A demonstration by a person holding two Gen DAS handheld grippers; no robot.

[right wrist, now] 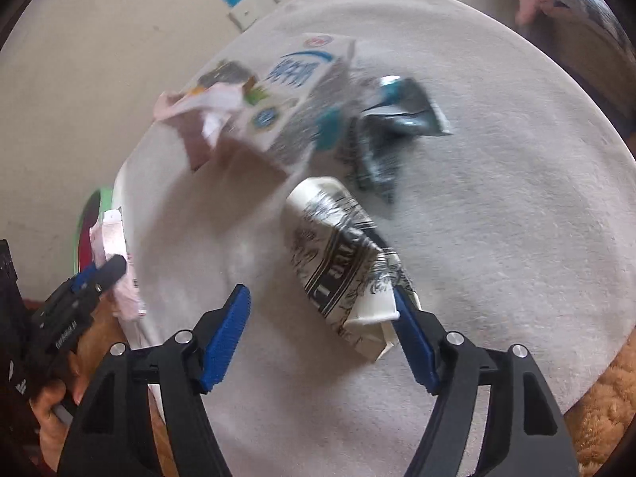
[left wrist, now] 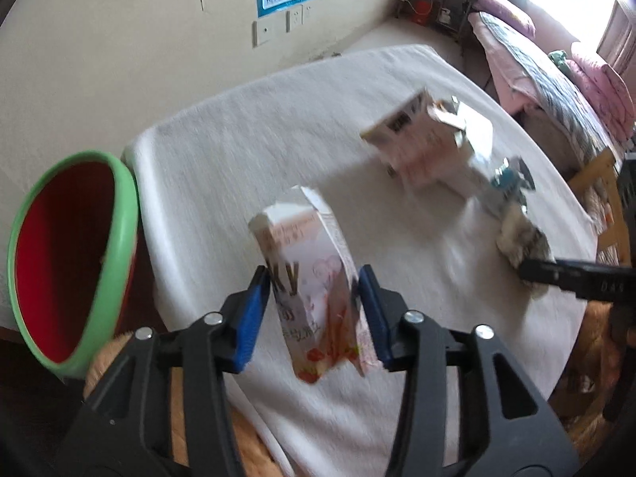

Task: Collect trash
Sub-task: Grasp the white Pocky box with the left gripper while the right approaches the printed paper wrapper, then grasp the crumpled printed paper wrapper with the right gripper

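My left gripper has a carton between its fingers, over the table's near-left part. The bin stands off the table's left edge. My right gripper straddles a crumpled cup near the table's middle. Behind it lie a wrapper and, to its left, a box.

Between my left fingers, which are blue on black arms, is a white carton with pink and red print and dark letters. Left of them is a bin, red inside with a green rim. Against my right blue fingers lies a white carton with black line drawings; beyond it, teal-and-silver wrappers on the white cloth
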